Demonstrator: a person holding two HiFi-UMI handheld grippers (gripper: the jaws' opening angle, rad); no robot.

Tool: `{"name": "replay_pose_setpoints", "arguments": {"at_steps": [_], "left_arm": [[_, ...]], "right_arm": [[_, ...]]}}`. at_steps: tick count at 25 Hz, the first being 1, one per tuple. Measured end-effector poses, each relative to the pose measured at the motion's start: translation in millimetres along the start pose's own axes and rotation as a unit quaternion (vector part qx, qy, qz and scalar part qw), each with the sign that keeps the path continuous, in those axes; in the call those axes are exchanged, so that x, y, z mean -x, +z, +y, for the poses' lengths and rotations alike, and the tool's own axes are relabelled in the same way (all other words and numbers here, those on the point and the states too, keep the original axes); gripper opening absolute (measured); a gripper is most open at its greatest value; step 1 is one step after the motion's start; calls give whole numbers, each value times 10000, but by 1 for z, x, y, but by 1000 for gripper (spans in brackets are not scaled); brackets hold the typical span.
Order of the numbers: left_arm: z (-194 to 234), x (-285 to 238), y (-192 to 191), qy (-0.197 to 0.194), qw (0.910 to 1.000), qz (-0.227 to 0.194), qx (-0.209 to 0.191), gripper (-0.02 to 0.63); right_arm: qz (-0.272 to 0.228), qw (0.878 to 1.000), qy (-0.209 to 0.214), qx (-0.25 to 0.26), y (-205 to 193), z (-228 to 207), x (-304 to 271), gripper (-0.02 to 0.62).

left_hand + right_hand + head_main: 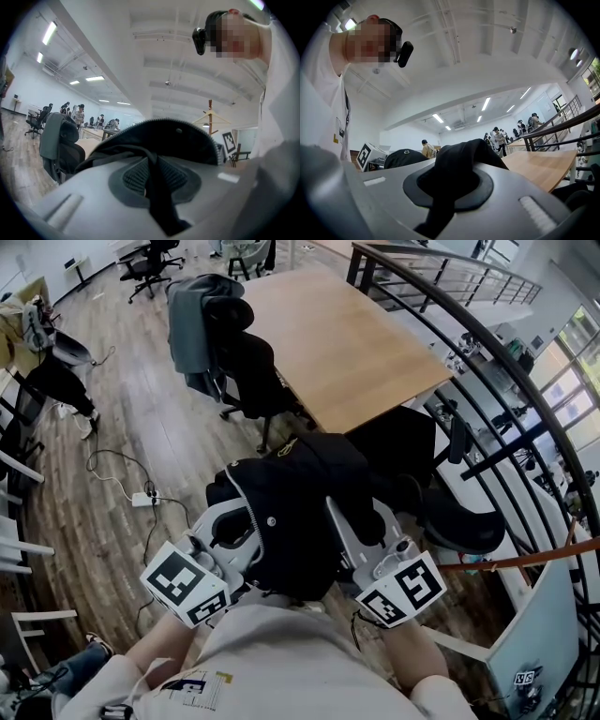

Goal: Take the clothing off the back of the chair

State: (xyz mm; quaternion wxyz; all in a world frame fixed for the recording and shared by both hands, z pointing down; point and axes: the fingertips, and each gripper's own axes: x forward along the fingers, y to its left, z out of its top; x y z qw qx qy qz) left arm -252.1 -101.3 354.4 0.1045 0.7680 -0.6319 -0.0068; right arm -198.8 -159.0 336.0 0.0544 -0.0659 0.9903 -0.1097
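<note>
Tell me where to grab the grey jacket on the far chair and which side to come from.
Pinch the grey jacket at the bunched fold on top of the backrest of the chair, probably coming from behind the chair, the side away from the table. Most of the cloth hangs down that side, so lifting up there should clear it.

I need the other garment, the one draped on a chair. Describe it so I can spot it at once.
Find the long wooden table; against its left edge stands a black office chair. The grey garment hangs over that chair's back, pale grey where the black jacket in the foreground is dark.
</note>
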Motion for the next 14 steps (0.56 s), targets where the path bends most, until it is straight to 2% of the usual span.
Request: {"name": "replay_pose_setpoints", "arguments": {"at_steps": [14], "left_arm": [[-1,-2,11,5,10000,-22,36,46]], "right_arm": [[-10,10000,-1,-31,9,-1,-2,38]]}}
